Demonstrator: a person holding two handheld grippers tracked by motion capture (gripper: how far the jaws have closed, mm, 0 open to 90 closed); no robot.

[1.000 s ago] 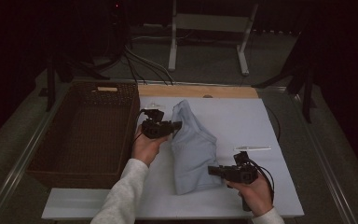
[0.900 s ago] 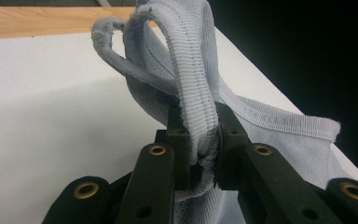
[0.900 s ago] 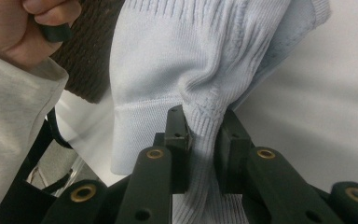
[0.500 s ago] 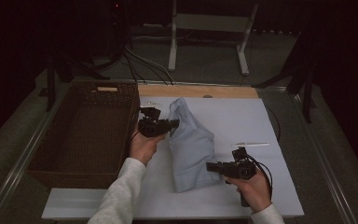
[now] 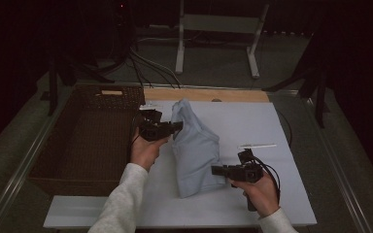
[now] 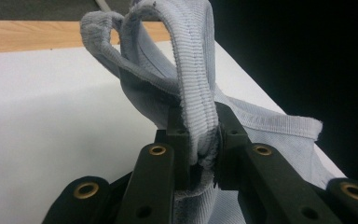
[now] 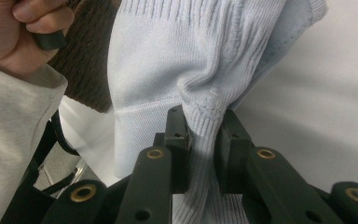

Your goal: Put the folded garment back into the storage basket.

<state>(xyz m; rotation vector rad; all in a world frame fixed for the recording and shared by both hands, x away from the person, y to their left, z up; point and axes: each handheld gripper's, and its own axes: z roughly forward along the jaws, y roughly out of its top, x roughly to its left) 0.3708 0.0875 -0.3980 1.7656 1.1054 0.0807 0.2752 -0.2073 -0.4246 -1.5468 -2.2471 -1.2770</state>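
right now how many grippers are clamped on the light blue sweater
2. The left gripper pinches a ribbed edge near the sweater's far end, beside the wicker basket. The right gripper pinches the ribbed hem at its near right corner.

A brown wicker basket (image 5: 85, 141) sits on the table just left of the left tongs, a pale label (image 5: 112, 92) on its far rim. The white board (image 5: 252, 121) lies beneath both tongs, with a wooden strip (image 5: 209, 94) along its far edge. A thin white stick (image 5: 257, 145) rests just beyond the right tongs. Past the table stand a white metal frame (image 5: 218, 29) with 2 legs and dark cables (image 5: 145, 63) on the floor
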